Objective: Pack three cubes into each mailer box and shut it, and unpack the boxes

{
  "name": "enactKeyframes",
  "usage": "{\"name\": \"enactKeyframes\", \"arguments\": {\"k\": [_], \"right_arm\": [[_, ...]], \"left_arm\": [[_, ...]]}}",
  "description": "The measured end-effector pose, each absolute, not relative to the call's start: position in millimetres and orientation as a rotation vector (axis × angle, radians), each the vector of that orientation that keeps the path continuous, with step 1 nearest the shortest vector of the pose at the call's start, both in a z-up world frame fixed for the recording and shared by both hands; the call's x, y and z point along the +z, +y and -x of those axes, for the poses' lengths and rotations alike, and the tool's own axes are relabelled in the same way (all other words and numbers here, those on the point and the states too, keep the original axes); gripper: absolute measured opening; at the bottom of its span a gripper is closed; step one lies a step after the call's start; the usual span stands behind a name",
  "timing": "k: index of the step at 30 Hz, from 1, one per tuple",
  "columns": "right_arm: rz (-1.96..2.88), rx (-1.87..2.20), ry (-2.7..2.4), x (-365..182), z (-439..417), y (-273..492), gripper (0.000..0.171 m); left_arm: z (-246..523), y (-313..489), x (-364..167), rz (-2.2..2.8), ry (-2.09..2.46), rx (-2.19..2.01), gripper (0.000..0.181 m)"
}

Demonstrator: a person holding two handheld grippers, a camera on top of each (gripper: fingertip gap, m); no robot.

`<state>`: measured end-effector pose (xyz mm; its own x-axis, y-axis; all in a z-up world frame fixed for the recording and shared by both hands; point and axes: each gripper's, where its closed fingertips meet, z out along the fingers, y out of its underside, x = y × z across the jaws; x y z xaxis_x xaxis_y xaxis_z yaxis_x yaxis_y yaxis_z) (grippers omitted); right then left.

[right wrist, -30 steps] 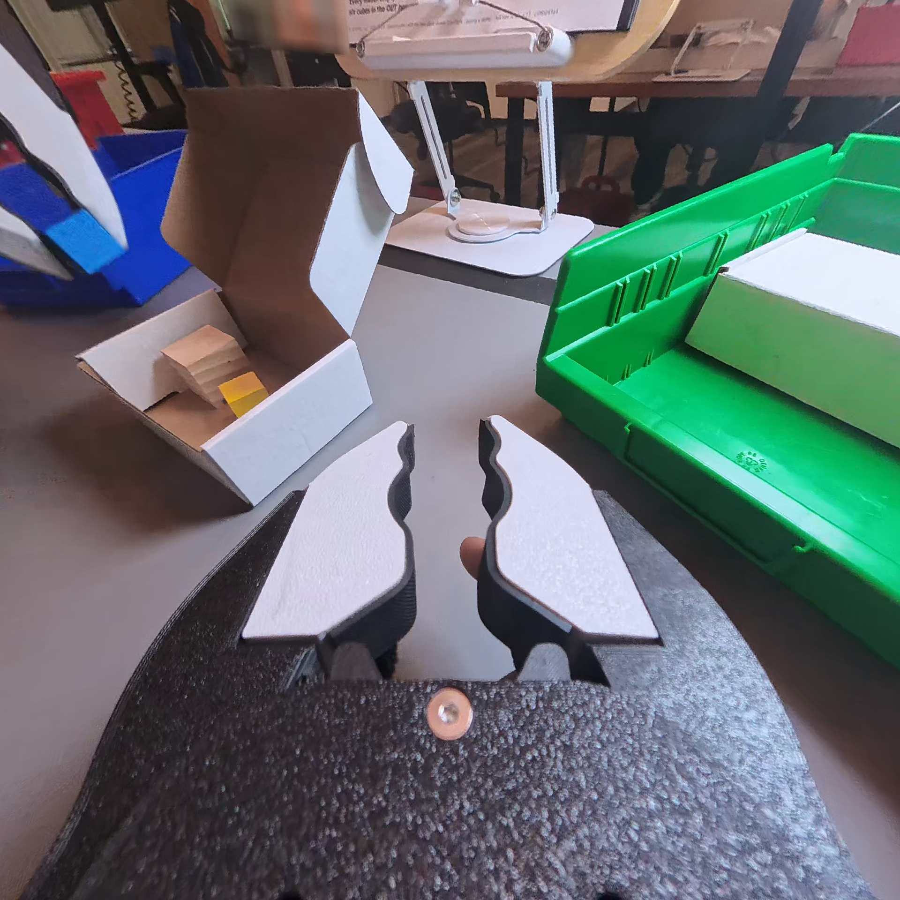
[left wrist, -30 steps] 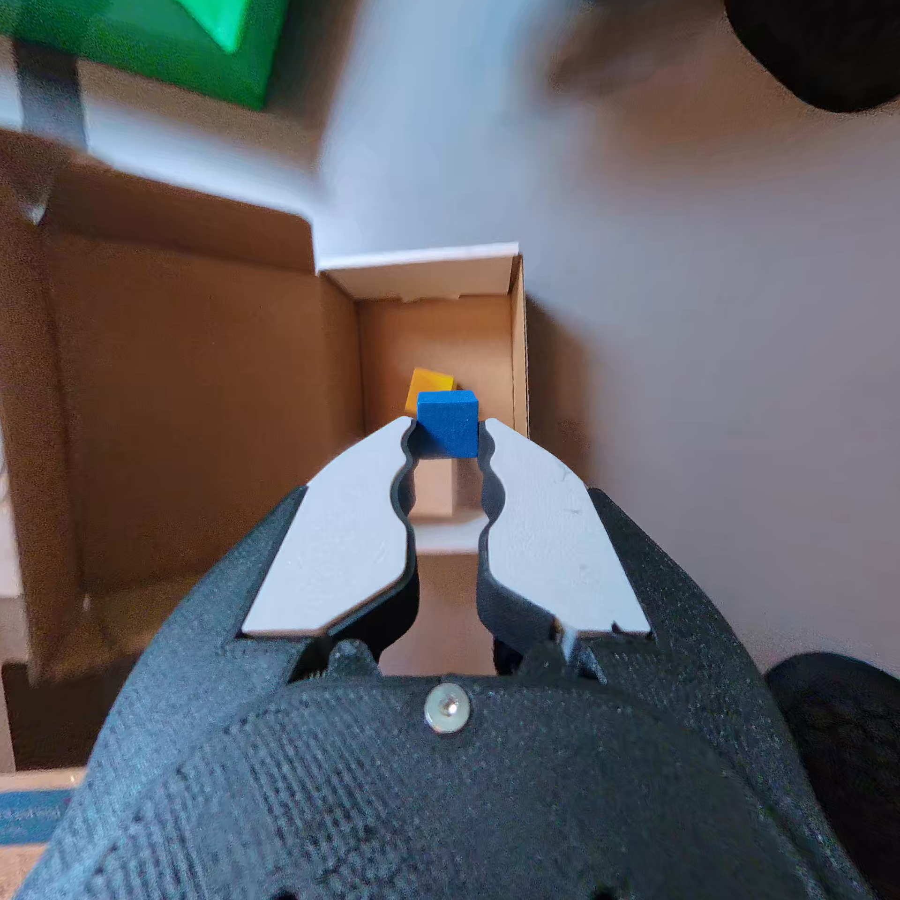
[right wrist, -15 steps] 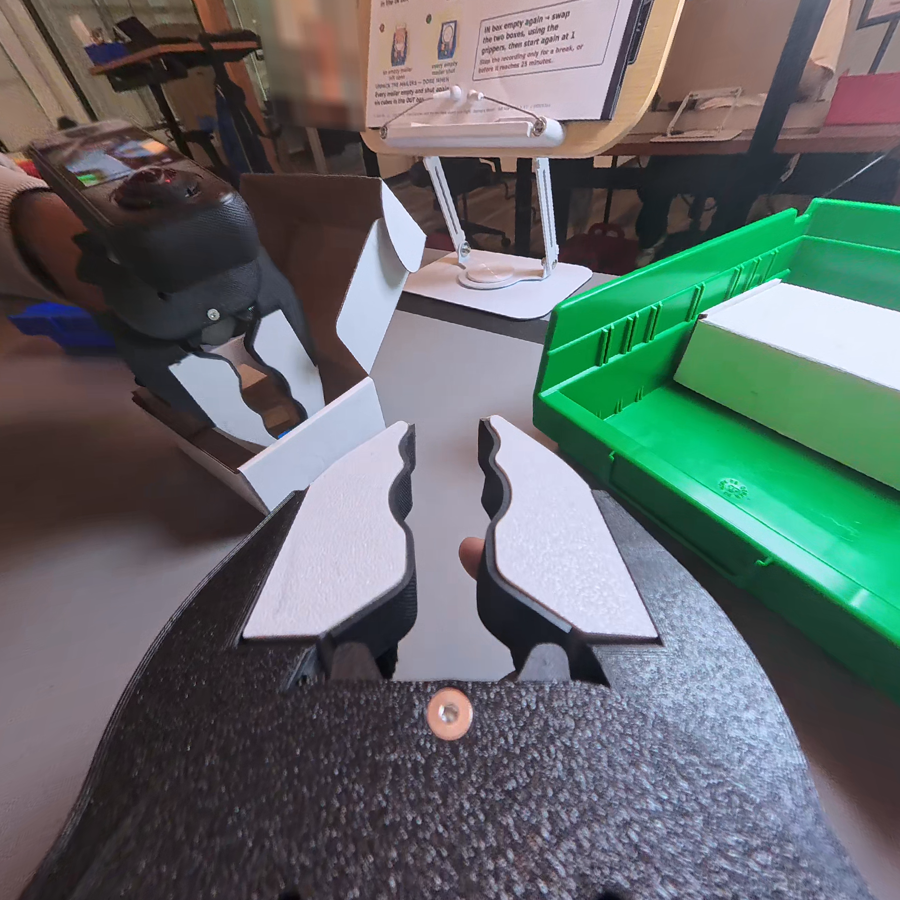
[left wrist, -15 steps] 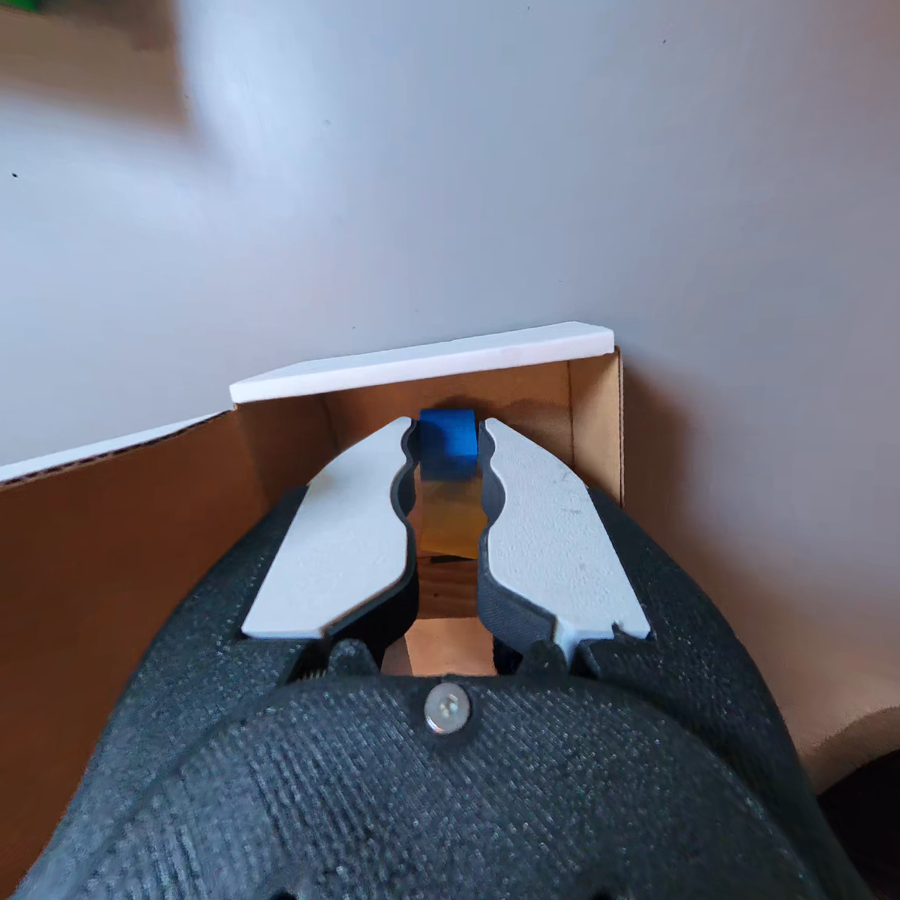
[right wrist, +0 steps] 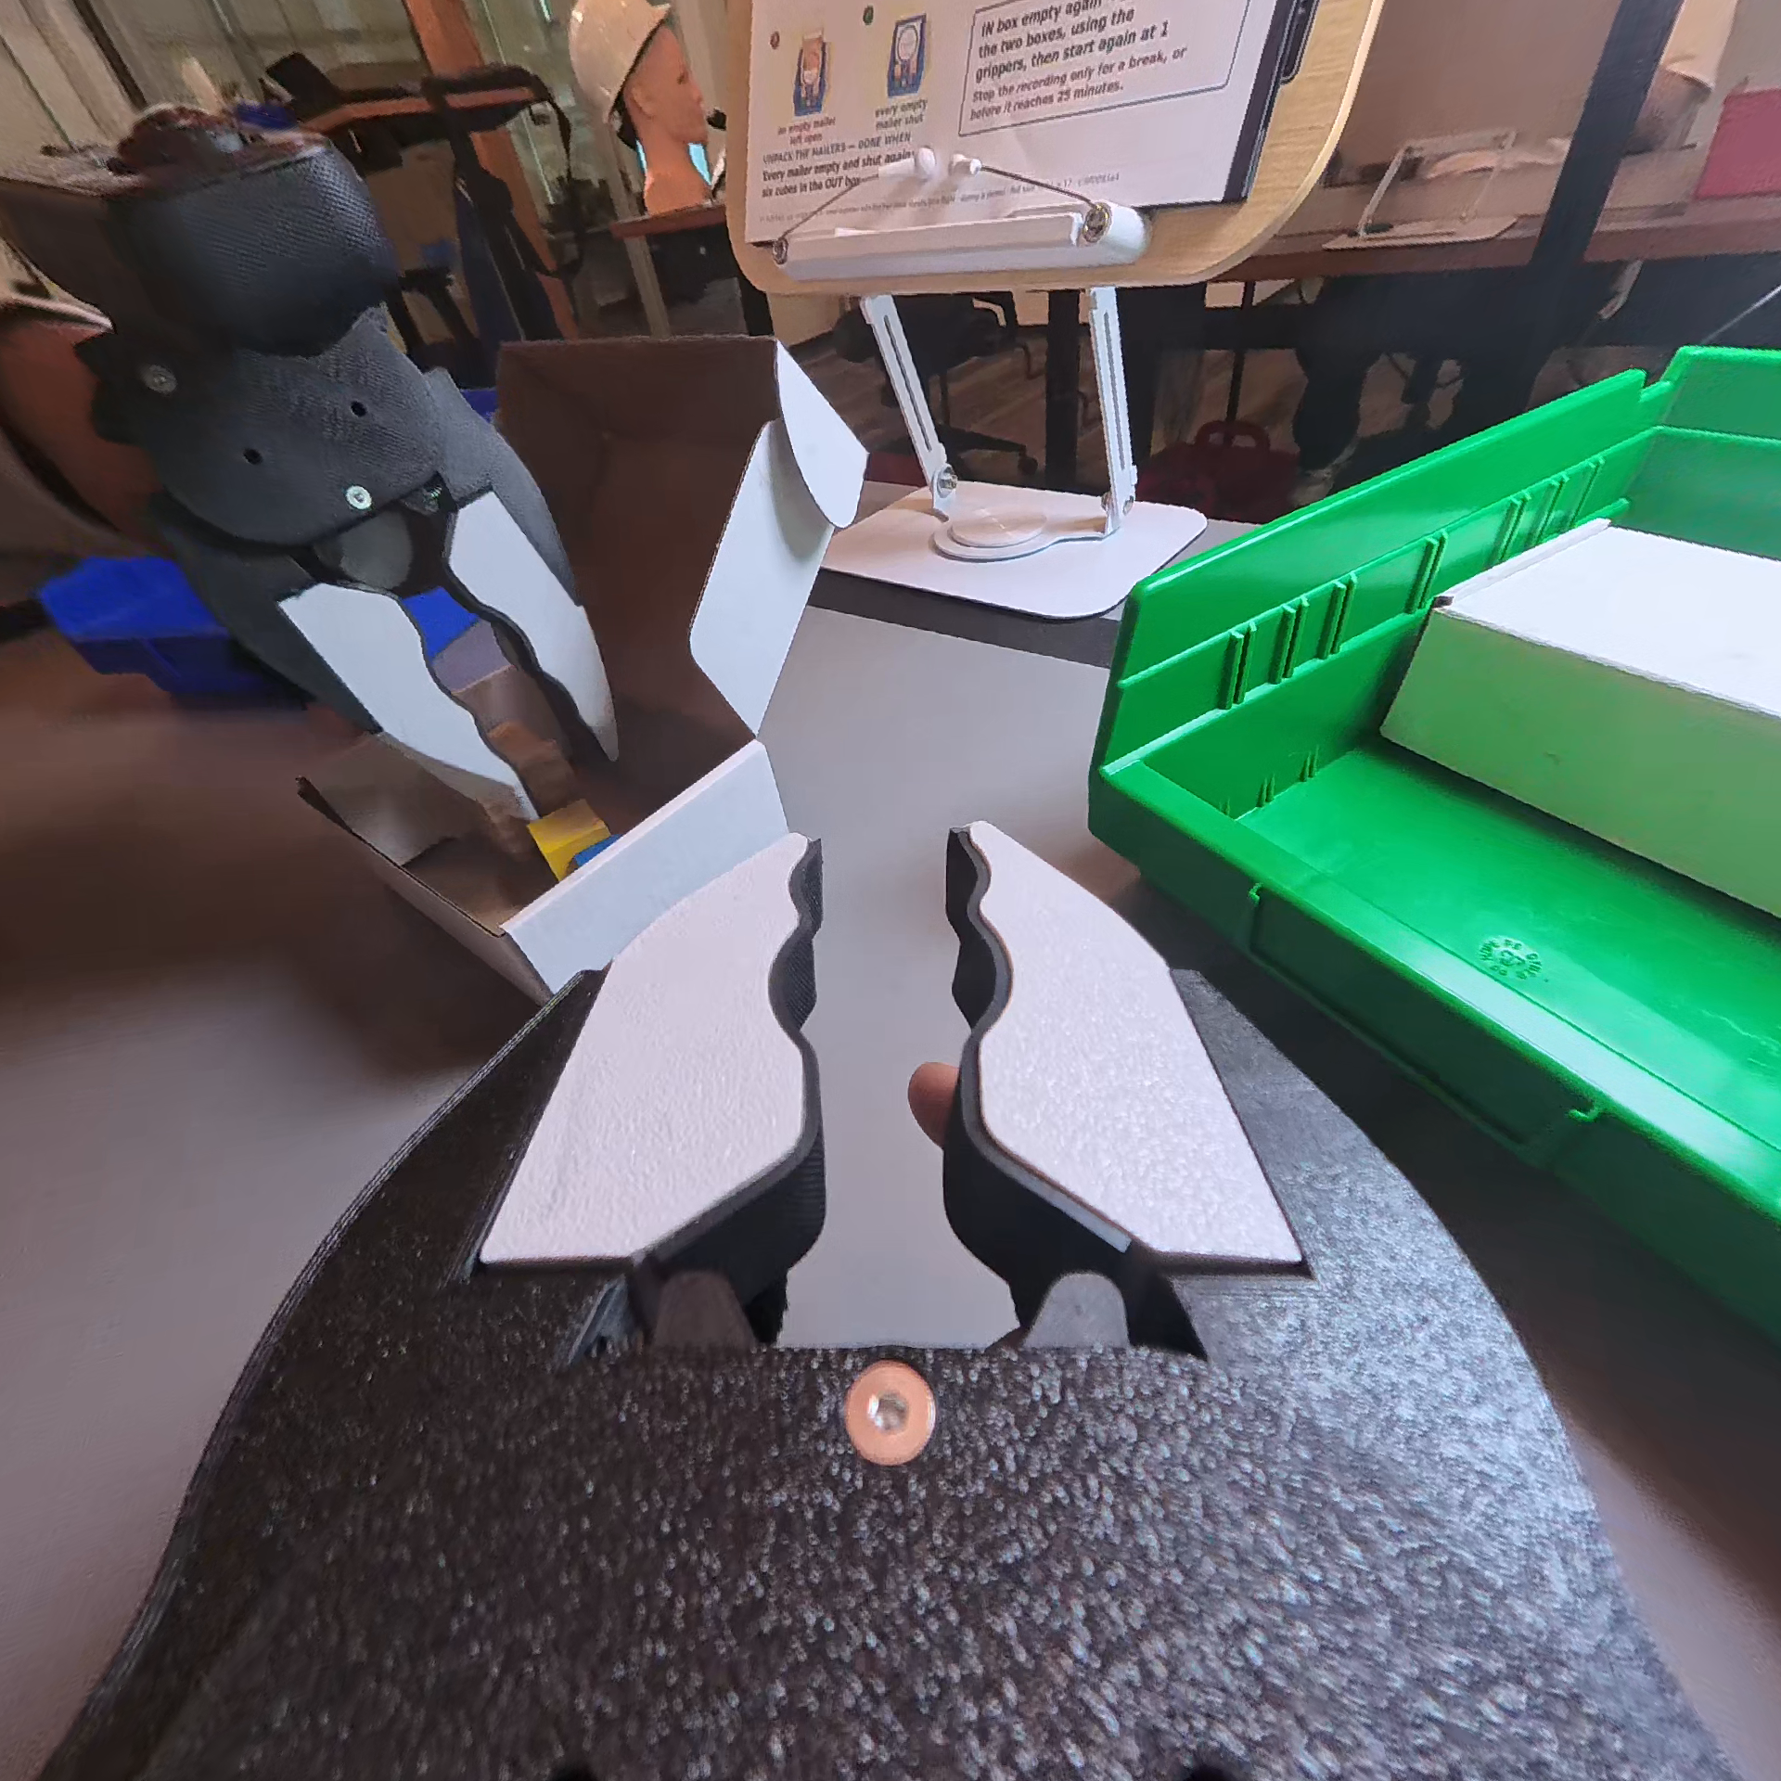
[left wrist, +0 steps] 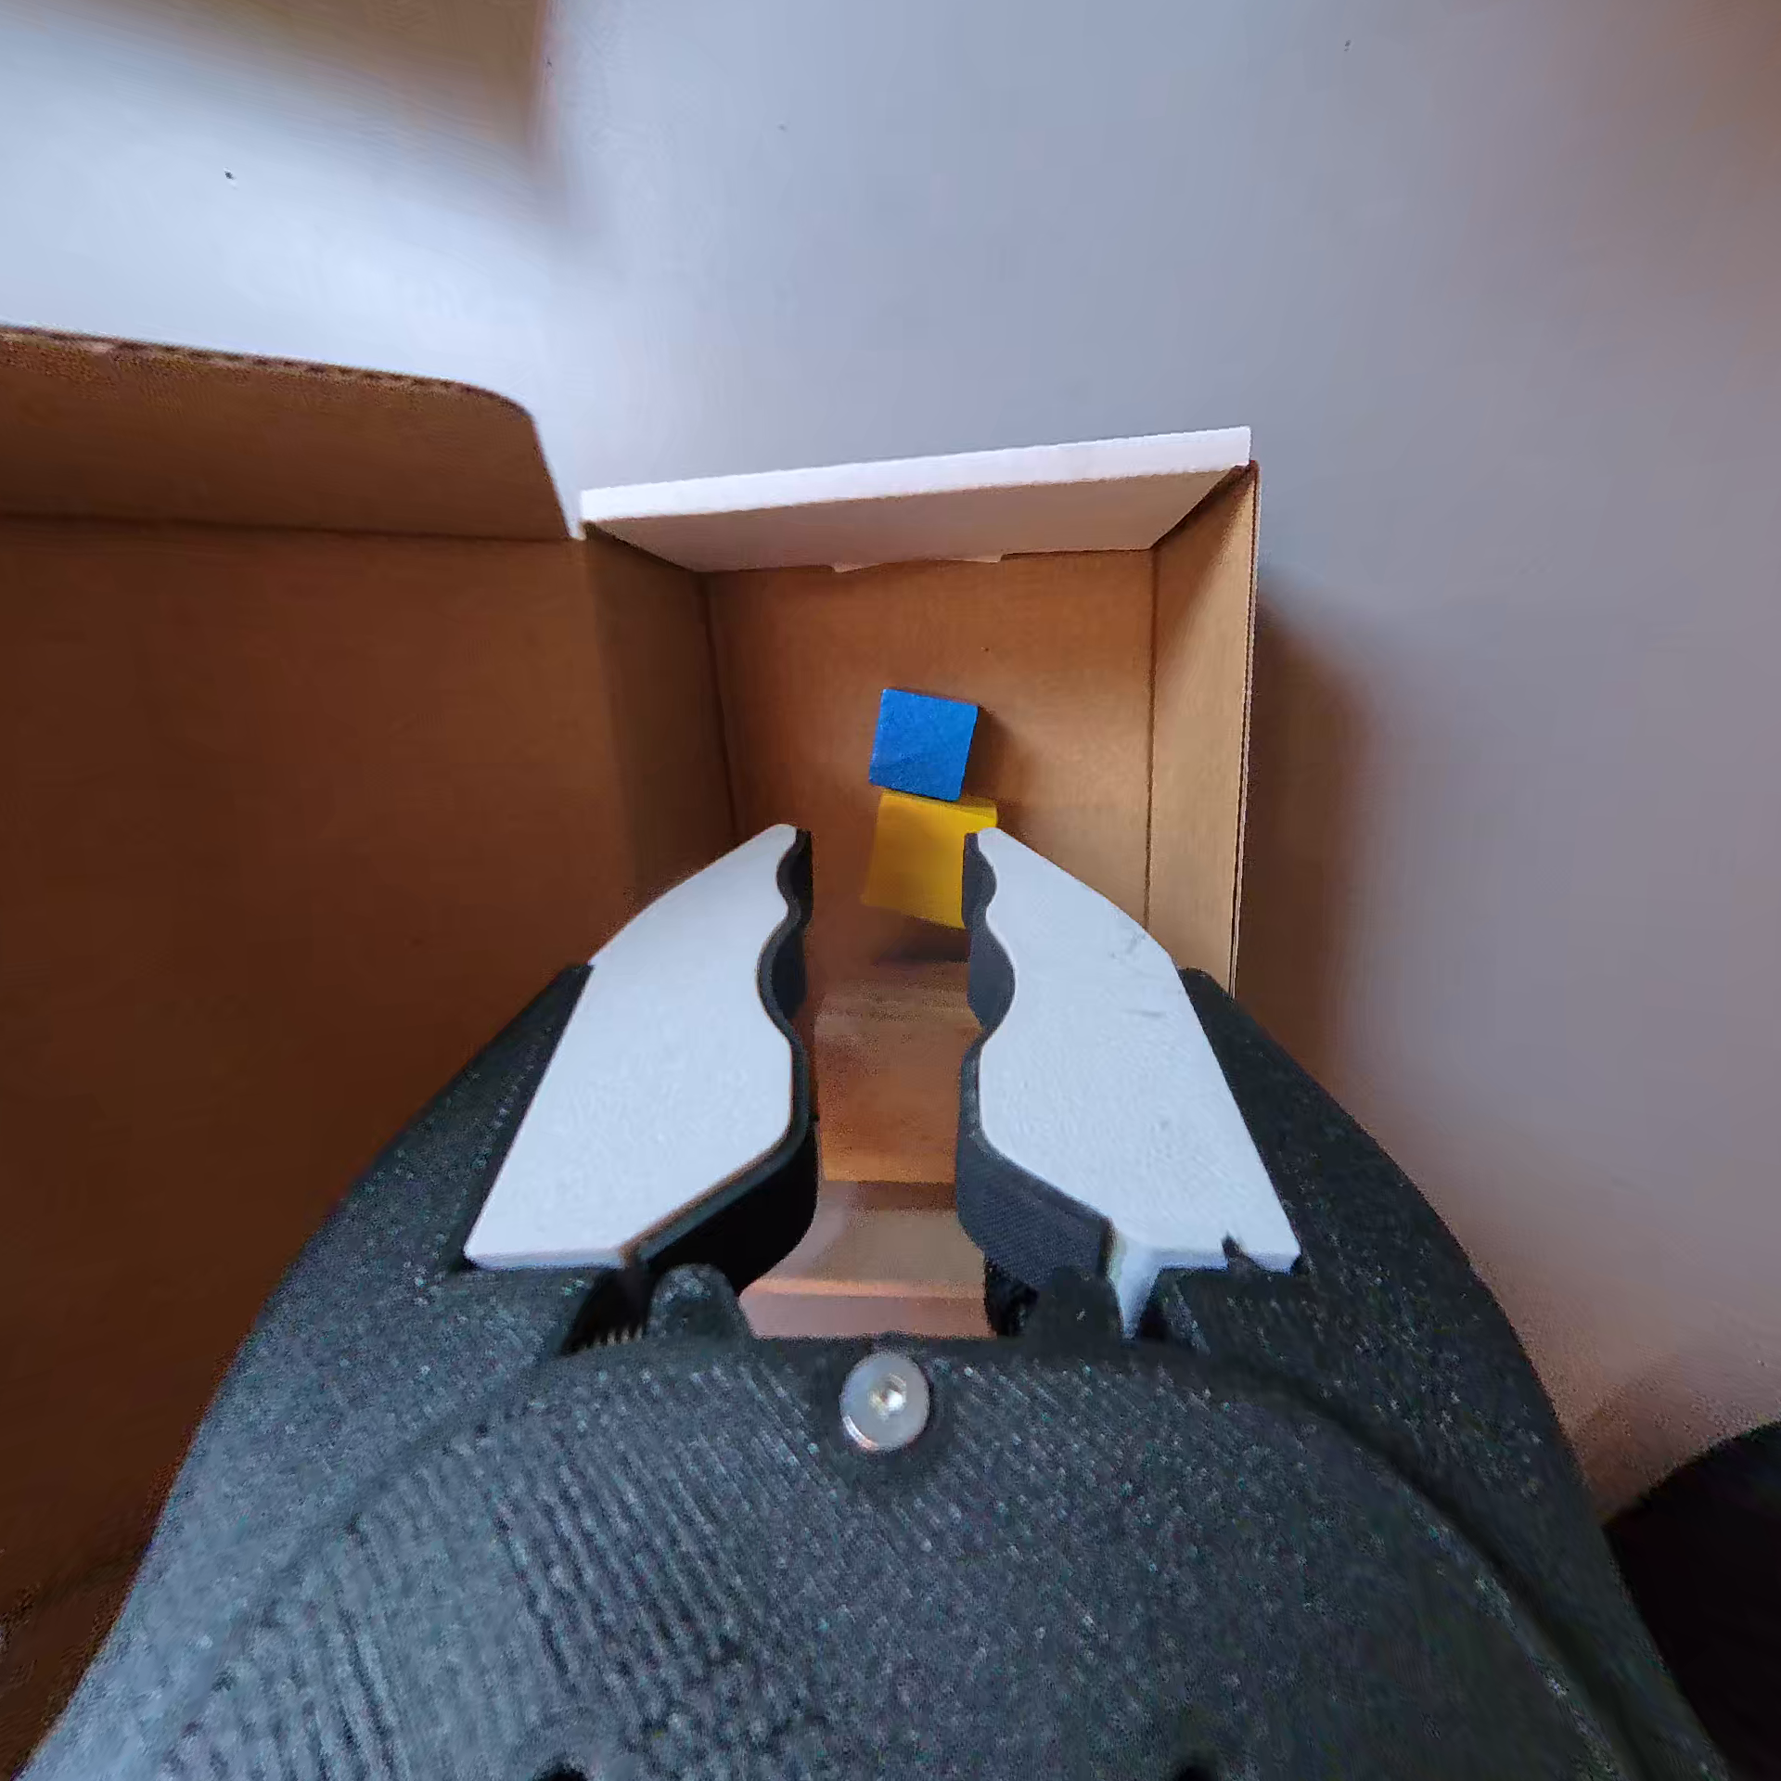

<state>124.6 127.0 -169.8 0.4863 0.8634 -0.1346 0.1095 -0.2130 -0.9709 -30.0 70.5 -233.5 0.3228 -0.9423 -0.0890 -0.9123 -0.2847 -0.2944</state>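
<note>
Inside the open mailer box (left wrist: 1195,732), far end, the blue cube (left wrist: 922,743) lies touching the yellow cube (left wrist: 916,867). Both grippers' fingers stand apart, empty. Cubes seem light, stiff; grip flat sides.

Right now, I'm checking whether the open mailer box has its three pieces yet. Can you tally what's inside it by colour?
blue cube: 1
yellow cube: 1
plain wooden block: 1
Total: 3
</note>
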Motion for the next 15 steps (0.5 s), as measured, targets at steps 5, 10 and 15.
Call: {"name": "enactKeyframes", "arguments": {"k": [5, 10, 15], "right_arm": [[1.660, 0.858, -0.859, -173, -123, 125, 0.024], [1.656, 0.860, -0.848, -170, -126, 126, 0.024], [1.649, 0.868, -0.847, -168, -127, 126, 0.024]], "left_arm": [[14, 68, -248, 2.306, 1.743, -0.147, 0.033], [11, 73, -258, 2.339, 1.833, -0.070, 0.023], [0, 82, -256, 2.322, 1.781, -0.070, 0.021]]}}
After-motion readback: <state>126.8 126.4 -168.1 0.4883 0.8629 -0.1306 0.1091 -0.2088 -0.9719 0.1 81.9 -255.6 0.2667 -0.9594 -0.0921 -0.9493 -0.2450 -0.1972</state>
